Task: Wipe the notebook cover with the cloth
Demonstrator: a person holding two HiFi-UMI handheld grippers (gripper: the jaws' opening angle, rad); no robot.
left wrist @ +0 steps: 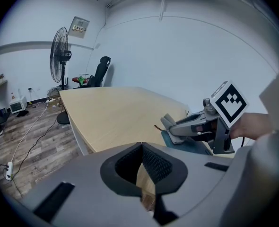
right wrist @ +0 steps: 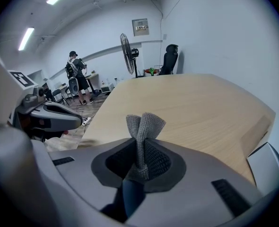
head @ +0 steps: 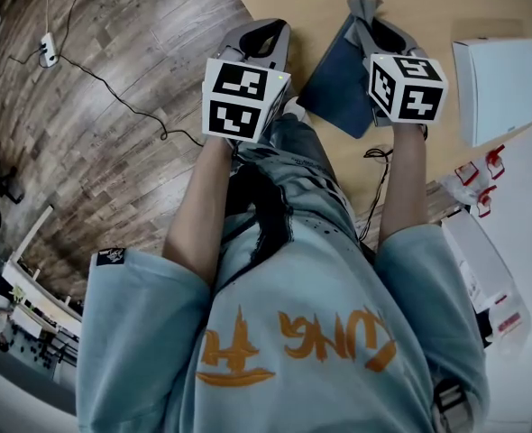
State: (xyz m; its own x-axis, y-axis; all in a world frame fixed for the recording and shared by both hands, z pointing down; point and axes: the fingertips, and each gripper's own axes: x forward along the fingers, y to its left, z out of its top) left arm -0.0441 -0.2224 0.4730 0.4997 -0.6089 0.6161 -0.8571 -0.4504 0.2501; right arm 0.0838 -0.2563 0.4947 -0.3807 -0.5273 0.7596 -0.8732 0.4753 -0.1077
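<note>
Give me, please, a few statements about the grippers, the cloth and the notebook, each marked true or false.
1. The right gripper is shut on the grey cloth. True.
2. The left gripper holds the notebook. False: its jaws are together with nothing between them.
3. The dark blue notebook lies on the wooden table. True.
4. The cloth lies spread on the floor. False: it is pinched in the right gripper's jaws, over the table.
</note>
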